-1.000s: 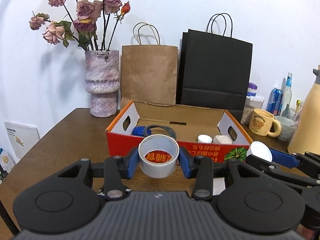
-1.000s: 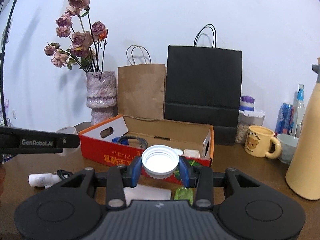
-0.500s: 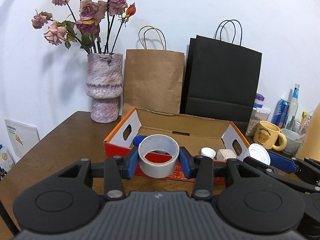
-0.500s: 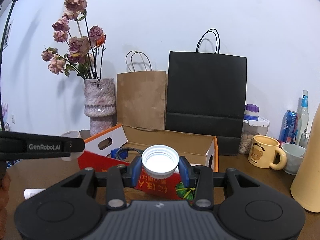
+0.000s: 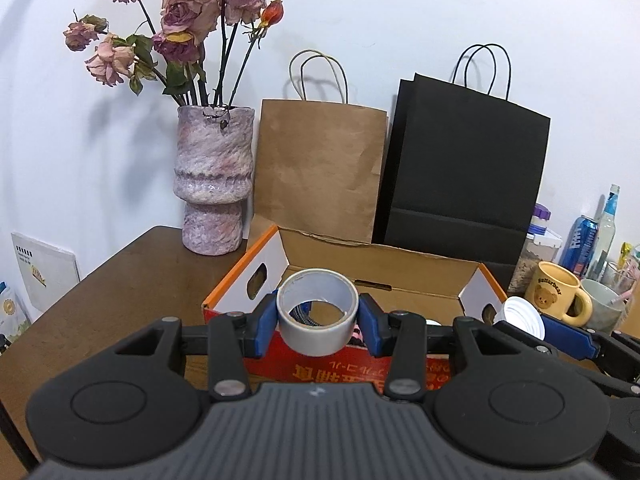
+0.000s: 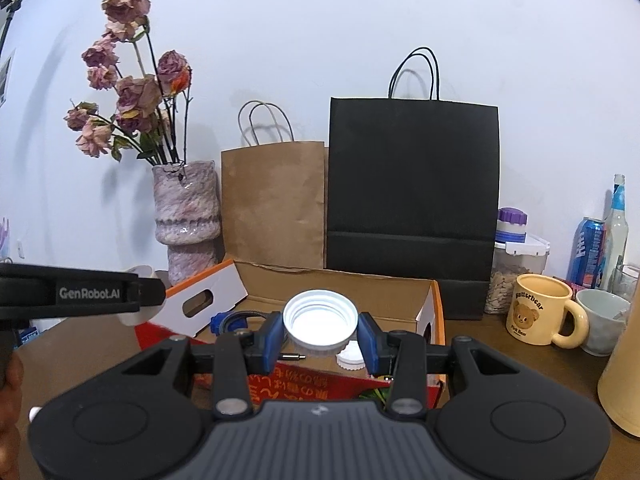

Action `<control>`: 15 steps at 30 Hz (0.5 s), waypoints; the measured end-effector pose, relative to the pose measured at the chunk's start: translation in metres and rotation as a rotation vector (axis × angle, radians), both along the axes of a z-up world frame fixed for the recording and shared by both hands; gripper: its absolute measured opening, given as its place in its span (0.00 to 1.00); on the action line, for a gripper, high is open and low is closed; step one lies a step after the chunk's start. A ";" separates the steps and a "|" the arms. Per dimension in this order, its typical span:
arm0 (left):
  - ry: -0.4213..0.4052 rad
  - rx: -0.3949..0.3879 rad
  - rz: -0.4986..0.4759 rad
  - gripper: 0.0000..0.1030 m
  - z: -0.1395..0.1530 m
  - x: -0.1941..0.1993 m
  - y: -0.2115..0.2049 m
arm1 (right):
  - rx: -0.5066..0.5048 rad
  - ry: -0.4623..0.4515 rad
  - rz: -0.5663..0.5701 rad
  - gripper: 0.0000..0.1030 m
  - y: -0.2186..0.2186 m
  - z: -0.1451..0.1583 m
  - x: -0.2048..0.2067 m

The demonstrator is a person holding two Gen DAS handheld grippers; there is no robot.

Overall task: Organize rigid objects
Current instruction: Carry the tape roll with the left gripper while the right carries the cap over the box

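Against a white wall, the brown wooden table (image 5: 120, 280) carries an open orange cardboard box (image 5: 400, 276) at 12 o'clock, already holding some small items. Left gripper (image 5: 318, 322) jaws clamp a grey tape roll (image 5: 318, 336); right gripper (image 6: 320, 334) jaws clamp a white ribbed plastic lid (image 6: 320, 314). Both hover at the box's near wall, not yet released.

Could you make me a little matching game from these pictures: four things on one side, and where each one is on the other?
Things:
1. tape roll
2. white lid
3. vase
4. bear mug

Places:
A. right of the box, on the table
B. held in the left gripper
C. left of the brown bag
D. held in the right gripper

Pairs: 1-B, 2-D, 3-C, 4-A
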State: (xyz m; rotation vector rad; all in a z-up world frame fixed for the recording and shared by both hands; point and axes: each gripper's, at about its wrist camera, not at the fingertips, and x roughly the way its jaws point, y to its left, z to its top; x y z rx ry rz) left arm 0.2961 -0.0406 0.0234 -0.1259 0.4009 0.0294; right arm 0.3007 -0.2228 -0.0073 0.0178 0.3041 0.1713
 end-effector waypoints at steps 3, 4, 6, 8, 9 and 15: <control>0.000 -0.002 0.006 0.43 0.000 0.009 0.000 | 0.004 0.003 0.001 0.38 -0.001 -0.001 0.009; 0.000 -0.002 0.009 0.43 0.000 0.011 0.000 | 0.002 0.003 0.002 0.38 0.000 -0.001 0.011; 0.000 -0.003 0.013 0.43 0.000 0.017 0.000 | -0.003 0.003 0.002 0.38 0.000 -0.002 0.016; -0.001 -0.003 0.014 0.43 -0.001 0.023 -0.001 | -0.008 0.000 0.000 0.38 0.001 -0.002 0.022; -0.001 -0.001 0.014 0.43 -0.001 0.026 -0.002 | -0.011 -0.002 0.000 0.38 0.001 -0.002 0.025; -0.003 0.005 0.016 0.42 -0.002 0.042 -0.006 | -0.026 -0.006 -0.001 0.38 0.002 -0.002 0.042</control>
